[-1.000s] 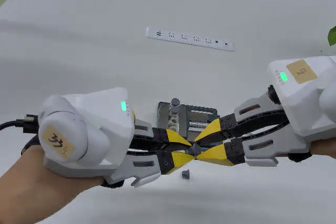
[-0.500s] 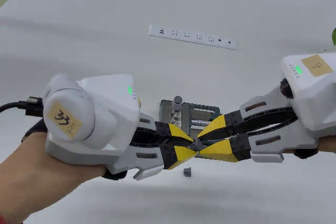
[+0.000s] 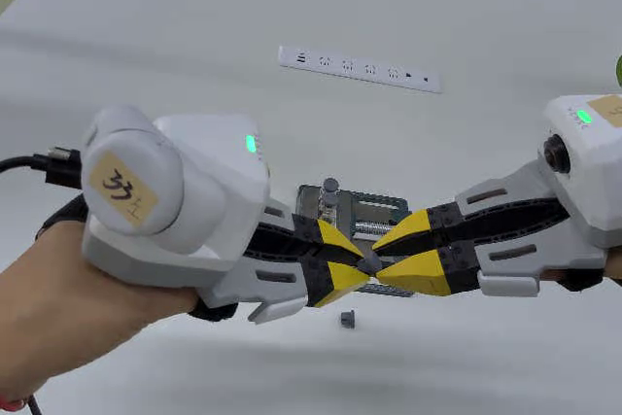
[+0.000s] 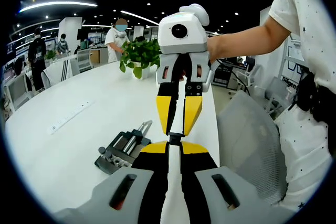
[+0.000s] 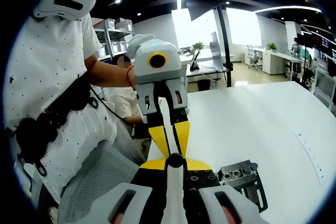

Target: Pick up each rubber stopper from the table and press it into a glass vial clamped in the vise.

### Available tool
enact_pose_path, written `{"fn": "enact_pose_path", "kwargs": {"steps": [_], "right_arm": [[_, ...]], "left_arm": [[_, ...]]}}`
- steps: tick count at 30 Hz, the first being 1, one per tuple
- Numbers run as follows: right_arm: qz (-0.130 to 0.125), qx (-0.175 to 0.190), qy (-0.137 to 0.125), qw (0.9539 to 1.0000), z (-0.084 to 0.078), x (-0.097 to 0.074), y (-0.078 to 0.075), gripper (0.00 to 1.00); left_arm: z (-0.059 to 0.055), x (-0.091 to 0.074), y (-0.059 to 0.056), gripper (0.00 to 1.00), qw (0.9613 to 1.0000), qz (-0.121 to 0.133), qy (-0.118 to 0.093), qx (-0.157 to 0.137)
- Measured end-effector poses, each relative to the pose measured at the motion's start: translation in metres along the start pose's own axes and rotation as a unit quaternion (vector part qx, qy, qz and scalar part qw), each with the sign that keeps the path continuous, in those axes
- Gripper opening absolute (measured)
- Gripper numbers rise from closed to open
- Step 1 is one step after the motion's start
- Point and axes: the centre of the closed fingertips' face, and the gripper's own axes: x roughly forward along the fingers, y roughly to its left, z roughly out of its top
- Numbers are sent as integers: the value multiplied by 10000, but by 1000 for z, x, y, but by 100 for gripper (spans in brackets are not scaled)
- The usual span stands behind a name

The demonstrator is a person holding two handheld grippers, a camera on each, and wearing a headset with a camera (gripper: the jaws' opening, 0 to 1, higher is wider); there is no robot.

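A small dark rubber stopper (image 3: 370, 262) hangs above the table, pinched where the yellow tips of both grippers meet. My left gripper (image 3: 362, 265) comes in from the left and my right gripper (image 3: 381, 266) from the right; both are shut on the stopper. In the right gripper view the stopper (image 5: 175, 161) sits at my own jaw tips. Just behind the tips stands the grey vise (image 3: 389, 211), which clamps a glass vial (image 3: 330, 191) with a dark cap. A second stopper (image 3: 348, 319) lies loose on the table in front.
A white power strip (image 3: 360, 69) lies on the table (image 3: 146, 65) beyond the vise. The vise (image 4: 123, 148) also appears low in the left gripper view. People, a potted plant (image 4: 139, 56) and office desks stand far behind.
The grippers stay tip to tip over the vise. The left gripper's body has risen closer to the camera, and the right gripper's body has slid toward the right edge.
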Motion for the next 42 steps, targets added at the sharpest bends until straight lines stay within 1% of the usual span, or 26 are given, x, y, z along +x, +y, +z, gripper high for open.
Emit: {"fn": "enact_pose_path", "kwargs": {"steps": [6,8,10,13,16,21,26,28,30,33,38,39,41,42], "right_arm": [[-59,-77,96,9999,0,3,2,5],[-93,-107,152,9998,-1,2,-1,5],[-177,-309,280,9990,-2,3,-2,5],[-253,-553,465,9971,-2,4,-1,5],[-248,-558,526,9967,-2,7,1,5],[-266,-479,596,9967,-3,10,-1,5],[-266,-429,648,9966,-2,11,-2,5],[-266,-390,656,9967,-2,11,-5,5],[-283,-370,688,9965,-1,10,-8,5],[-305,-350,698,9965,1,9,-13,5],[-419,-311,760,9957,3,10,-25,5],[-464,-291,782,9954,3,10,-28,5],[-515,-261,815,9950,3,11,-33,5],[-583,-244,851,9944,2,11,-37,5]], "left_arm": [[-2,0,-1,4,10000,0,-37,-33],[-3,0,0,4,10000,16,-49,5],[-4,-1,0,4,9999,49,-89,136],[-5,-1,1,4,9997,92,-167,131],[-7,0,0,4,9996,108,-216,126],[-8,1,2,4,9994,155,-279,160],[-9,-1,5,4,9990,199,-378,120],[-11,-2,7,4,9989,230,-390,110],[-15,-4,9,5,9990,262,-353,106],[-19,-7,13,6,9988,315,-377,48],[-25,-15,24,13,9977,513,-446,8],[-27,-17,27,15,9972,580,-471,-9],[-29,-20,30,19,9968,628,-487,-63],[-32,-23,33,19,9964,680,-506,-52]]}}
